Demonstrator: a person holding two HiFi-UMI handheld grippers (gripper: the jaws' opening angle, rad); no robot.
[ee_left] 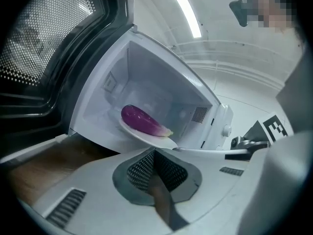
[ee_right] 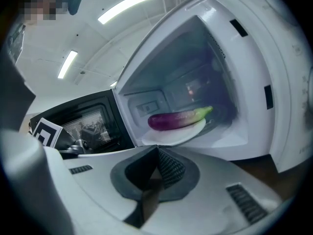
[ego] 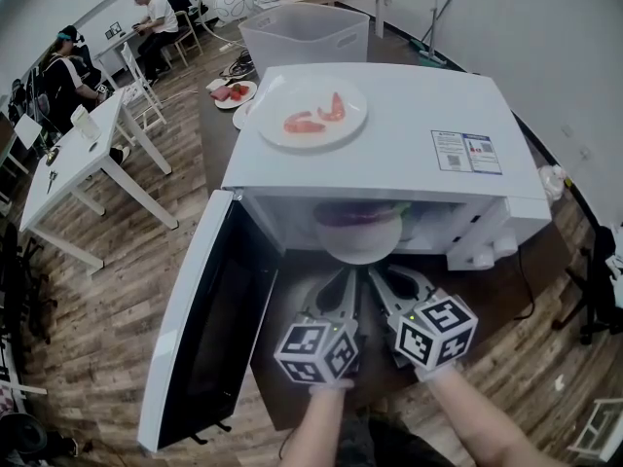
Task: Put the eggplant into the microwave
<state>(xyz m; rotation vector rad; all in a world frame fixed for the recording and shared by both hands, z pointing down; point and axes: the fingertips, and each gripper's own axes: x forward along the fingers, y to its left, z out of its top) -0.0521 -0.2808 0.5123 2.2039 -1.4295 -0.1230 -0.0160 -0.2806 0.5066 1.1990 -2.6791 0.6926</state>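
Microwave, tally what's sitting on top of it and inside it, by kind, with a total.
Plates: 2 (top plate, inside plate)
Red shrimp-like pieces: 2, both on the top plate
Eggplant: 1, on the inside plate
Total: 5

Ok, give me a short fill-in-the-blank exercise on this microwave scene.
1. The eggplant lies on a white ____ inside the microwave.
2. The microwave's door stands ____.
3. The left tongs and the right tongs are both ____, gripping nothing.
Missing words: plate; open; shut.
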